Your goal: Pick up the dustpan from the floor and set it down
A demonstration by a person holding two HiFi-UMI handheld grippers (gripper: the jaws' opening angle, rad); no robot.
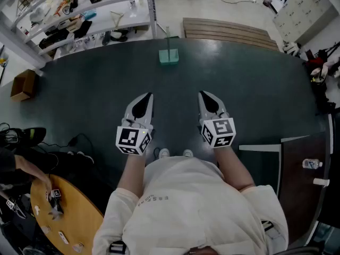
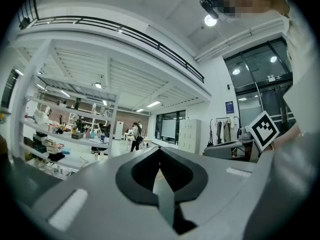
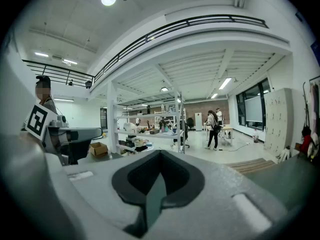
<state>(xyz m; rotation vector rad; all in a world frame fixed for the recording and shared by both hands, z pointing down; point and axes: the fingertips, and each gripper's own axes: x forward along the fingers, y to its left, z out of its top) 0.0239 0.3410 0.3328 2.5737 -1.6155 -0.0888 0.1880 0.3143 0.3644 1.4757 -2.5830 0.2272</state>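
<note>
While left hand-held gripper (image 1: 149,96) and right hand-held gripper (image 1: 202,94) hang closed, empty, only head view shows dustpan (image 1: 169,56).

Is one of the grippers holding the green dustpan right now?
No, the dustpan stands alone on the dark floor, ahead of the left gripper and the right gripper, both shut and empty.

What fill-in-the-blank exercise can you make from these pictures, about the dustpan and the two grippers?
1. The left gripper and the right gripper both hold nothing, and their fingers are ___.
2. The green dustpan is not yet picked up: it stands on the dark ___.
3. The cardboard box lies near the ___ edge of the head view.

Missing words: shut; floor; left.
</note>
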